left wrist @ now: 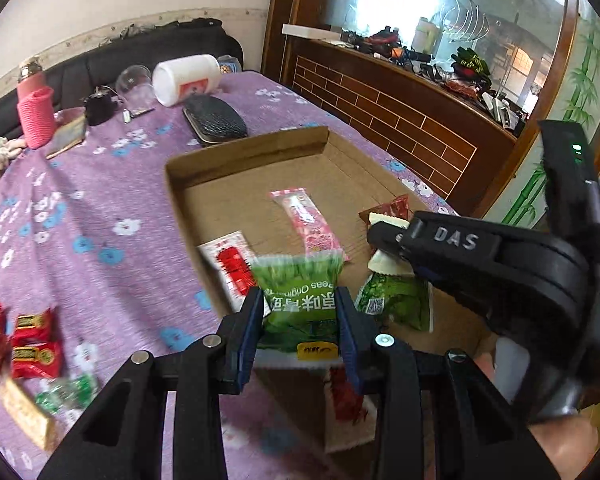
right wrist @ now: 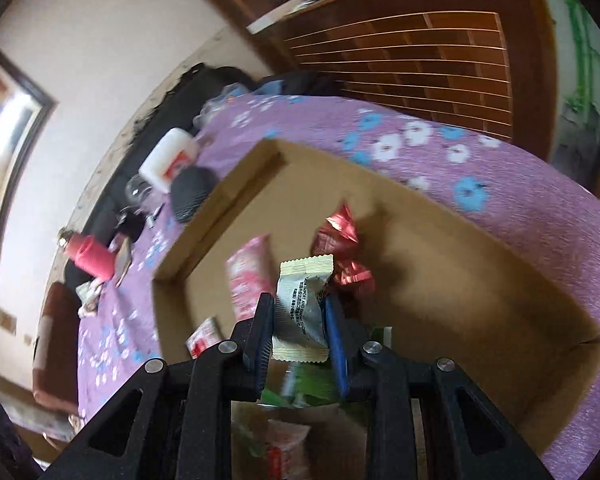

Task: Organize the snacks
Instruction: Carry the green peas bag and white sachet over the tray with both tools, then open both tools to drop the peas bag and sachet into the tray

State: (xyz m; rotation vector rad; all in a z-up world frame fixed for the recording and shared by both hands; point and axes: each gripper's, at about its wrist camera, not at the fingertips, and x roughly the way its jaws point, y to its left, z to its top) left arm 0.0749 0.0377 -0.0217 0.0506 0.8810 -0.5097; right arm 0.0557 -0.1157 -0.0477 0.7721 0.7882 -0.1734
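Snacks in transit: left claw (left wrist: 300, 312) is pinching a green pea packet (left wrist: 298, 300) above the cardboard tray's (left wrist: 236, 160) near-left corner, while right claw (right wrist: 300, 320) is clamping a cream wrapper (right wrist: 302, 304), long axis upright, over the tray's middle, nearer the red candy (right wrist: 340, 240).

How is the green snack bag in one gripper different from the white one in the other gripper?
The green snack bag in the left gripper is bright green and wider; the white snack bag in the right gripper is cream and grey, and narrower. Both have crimped ends and are held over the cardboard box.
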